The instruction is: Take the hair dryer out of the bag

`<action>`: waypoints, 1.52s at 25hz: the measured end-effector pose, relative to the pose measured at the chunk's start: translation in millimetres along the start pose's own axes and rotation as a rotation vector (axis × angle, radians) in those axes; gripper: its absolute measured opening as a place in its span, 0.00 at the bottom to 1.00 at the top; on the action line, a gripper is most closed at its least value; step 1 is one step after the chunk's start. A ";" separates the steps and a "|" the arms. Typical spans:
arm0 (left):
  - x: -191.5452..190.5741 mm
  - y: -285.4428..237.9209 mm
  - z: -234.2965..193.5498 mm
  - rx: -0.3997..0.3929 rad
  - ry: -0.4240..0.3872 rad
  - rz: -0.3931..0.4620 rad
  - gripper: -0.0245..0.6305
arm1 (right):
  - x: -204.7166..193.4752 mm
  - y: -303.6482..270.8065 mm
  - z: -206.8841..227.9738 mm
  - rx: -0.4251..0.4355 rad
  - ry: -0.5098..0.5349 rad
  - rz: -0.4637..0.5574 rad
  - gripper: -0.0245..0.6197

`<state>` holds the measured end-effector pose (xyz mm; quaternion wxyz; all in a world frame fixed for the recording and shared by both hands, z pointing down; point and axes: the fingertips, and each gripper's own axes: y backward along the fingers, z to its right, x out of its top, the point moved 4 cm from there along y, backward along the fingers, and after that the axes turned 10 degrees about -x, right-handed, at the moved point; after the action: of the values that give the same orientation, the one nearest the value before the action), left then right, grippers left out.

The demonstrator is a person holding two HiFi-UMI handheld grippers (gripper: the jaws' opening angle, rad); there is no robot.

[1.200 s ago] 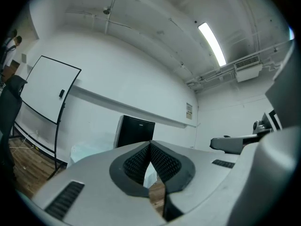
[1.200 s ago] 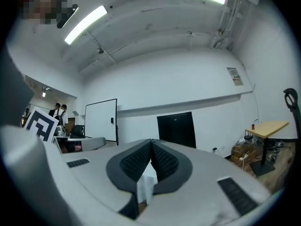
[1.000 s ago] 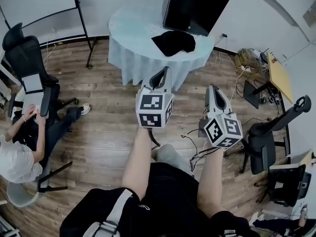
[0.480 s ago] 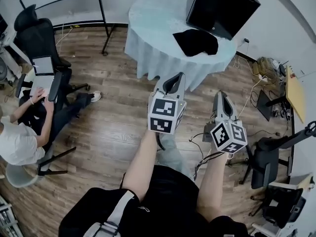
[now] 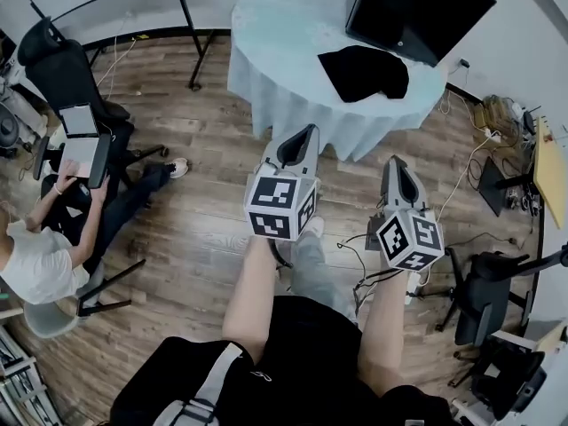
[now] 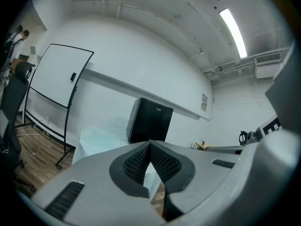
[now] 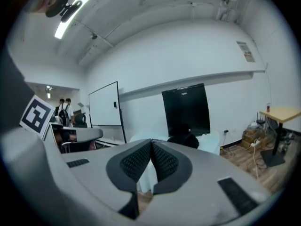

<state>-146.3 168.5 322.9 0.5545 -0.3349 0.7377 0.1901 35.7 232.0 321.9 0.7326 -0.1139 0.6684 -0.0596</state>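
Observation:
A black bag (image 5: 364, 71) lies crumpled on the round table with a pale blue cloth (image 5: 284, 51); it also shows as the dark bag (image 7: 184, 140) in the right gripper view. No hair dryer is visible. My left gripper (image 5: 305, 133) hangs over the wooden floor short of the table, shut and empty, its pads (image 6: 136, 164) pressed together. My right gripper (image 5: 397, 161) is beside it on the right, also shut with nothing between its pads (image 7: 164, 161). Both point toward the table and stand well apart from the bag.
A tall black cabinet (image 5: 417, 11) stands on the table behind the bag. A person sits in an office chair (image 5: 75, 162) at the left. Whiteboard stand legs (image 5: 191, 34) are left of the table. Cables (image 5: 373, 269) and another chair (image 5: 484, 295) lie to the right.
Both grippers have sunk lower over the floor and stayed shut. The view has shifted, so the table and bag now sit further right in the picture.

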 end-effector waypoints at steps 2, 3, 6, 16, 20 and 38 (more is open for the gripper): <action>-8.5 -25.6 2.5 -0.015 0.005 -0.031 0.06 | 2.8 -13.7 9.8 -0.020 0.054 -0.008 0.05; -11.4 -38.2 4.0 -0.023 0.007 -0.043 0.06 | 4.5 -19.8 14.1 -0.015 0.054 -0.010 0.05; -14.2 -77.1 13.4 -0.056 0.014 -0.057 0.06 | 11.2 -38.5 39.7 -0.004 -0.029 -0.009 0.05; -4.6 -180.0 15.6 -0.039 -0.022 -0.072 0.06 | 28.2 -111.2 117.6 -0.043 -0.082 -0.019 0.05; 12.8 -208.4 22.2 -0.034 -0.074 -0.068 0.06 | 51.0 -130.4 138.3 -0.024 -0.099 0.030 0.05; 8.7 -292.4 36.9 -0.109 -0.301 -0.213 0.14 | 74.5 -188.1 177.5 -0.037 -0.210 0.094 0.05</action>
<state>83.9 -15.5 329.7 0.6566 -0.4085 0.5953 0.2180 231.6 47.8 310.6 0.7985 -0.1017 0.5934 -0.0005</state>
